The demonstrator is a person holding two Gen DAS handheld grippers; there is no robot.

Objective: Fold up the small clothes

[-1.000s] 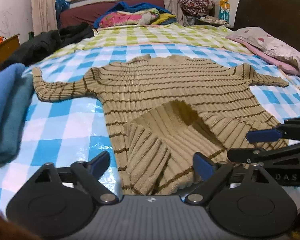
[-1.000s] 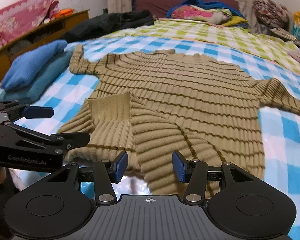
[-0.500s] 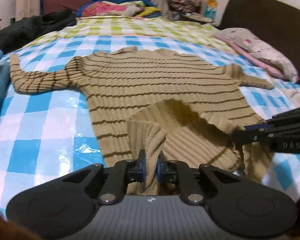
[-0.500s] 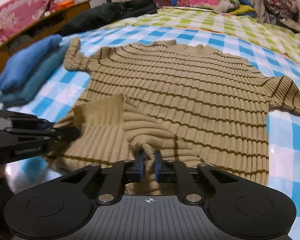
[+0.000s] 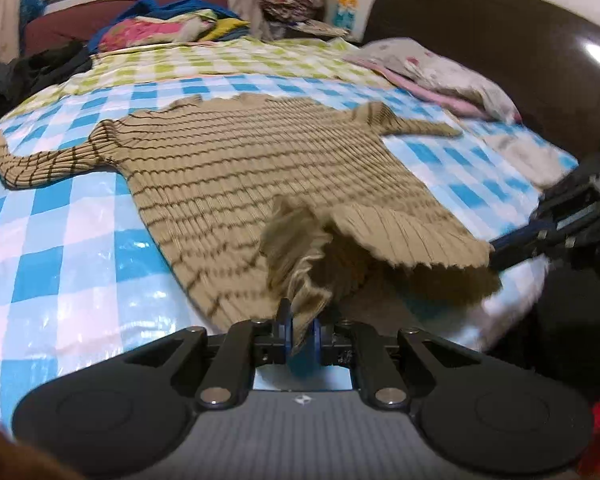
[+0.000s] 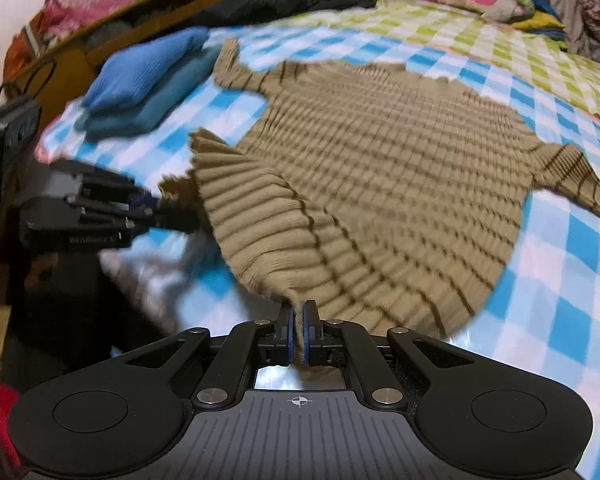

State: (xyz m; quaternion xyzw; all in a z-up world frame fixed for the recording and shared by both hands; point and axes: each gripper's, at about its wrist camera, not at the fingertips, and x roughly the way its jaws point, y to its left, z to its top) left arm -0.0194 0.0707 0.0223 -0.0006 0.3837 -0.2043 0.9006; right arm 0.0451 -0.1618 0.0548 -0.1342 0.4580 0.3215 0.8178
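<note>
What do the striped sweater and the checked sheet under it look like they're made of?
Striped sweater: looks like a thick, soft ribbed knit, perhaps wool or acrylic; raised ribs show, and the hem bunches limply between the left gripper pads.
Checked sheet: probably glossy plastic or a coated weave; it shines with crinkled highlights. The exact material can't be told.

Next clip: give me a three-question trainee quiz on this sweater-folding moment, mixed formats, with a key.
1. True or false: both grippers are shut on the striped tan sweater.
2. Which part does the left gripper pinch? A collar; B bottom hem; C a sleeve cuff.
3. Fill in: beyond the sweater's sleeve, at the left of the right wrist view, lies a folded ____ garment.

Key: 1 true, as the right gripper also clamps the hem; 2 B; 3 blue.
</note>
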